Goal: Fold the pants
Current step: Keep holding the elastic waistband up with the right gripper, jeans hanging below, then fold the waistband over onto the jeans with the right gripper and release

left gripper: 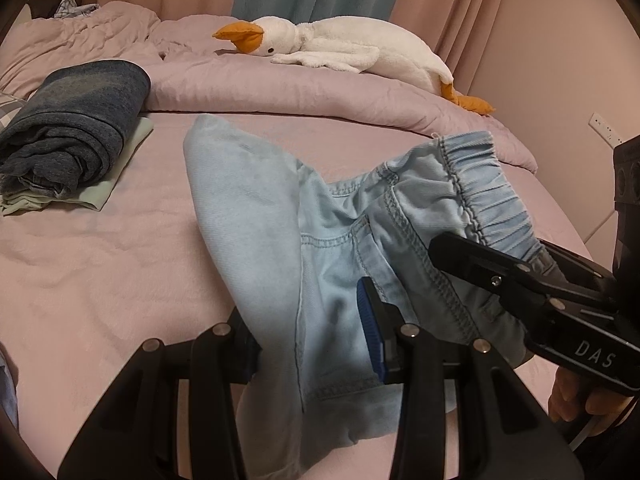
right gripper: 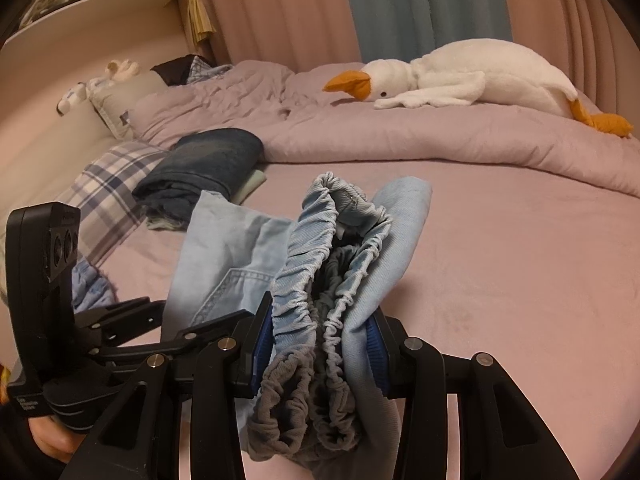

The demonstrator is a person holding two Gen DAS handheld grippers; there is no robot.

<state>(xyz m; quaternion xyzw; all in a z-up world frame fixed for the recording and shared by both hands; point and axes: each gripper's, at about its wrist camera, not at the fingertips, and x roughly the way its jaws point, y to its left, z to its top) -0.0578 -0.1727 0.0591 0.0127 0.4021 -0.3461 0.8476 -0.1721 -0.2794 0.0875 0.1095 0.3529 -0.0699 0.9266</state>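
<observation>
Light blue denim pants (left gripper: 280, 216) with an elastic waistband (left gripper: 476, 184) are held up above the pink bed. My left gripper (left gripper: 312, 344) is shut on the pants' fabric near a pocket seam. My right gripper (right gripper: 320, 344) is shut on the bunched waistband (right gripper: 320, 264); it also shows in the left wrist view (left gripper: 520, 276), clamped on the waistband at the right. The left gripper shows in the right wrist view (right gripper: 132, 320) at lower left, its tips hidden by the cloth. The legs hang folded over toward the bed.
A folded stack of dark blue jeans (left gripper: 72, 136) on a pale green garment lies at the left. A white plush goose (left gripper: 352, 48) lies on the bunched pink duvet (left gripper: 320, 92) at the back. A plaid pillow (right gripper: 108, 196) lies at the left. Curtains hang behind.
</observation>
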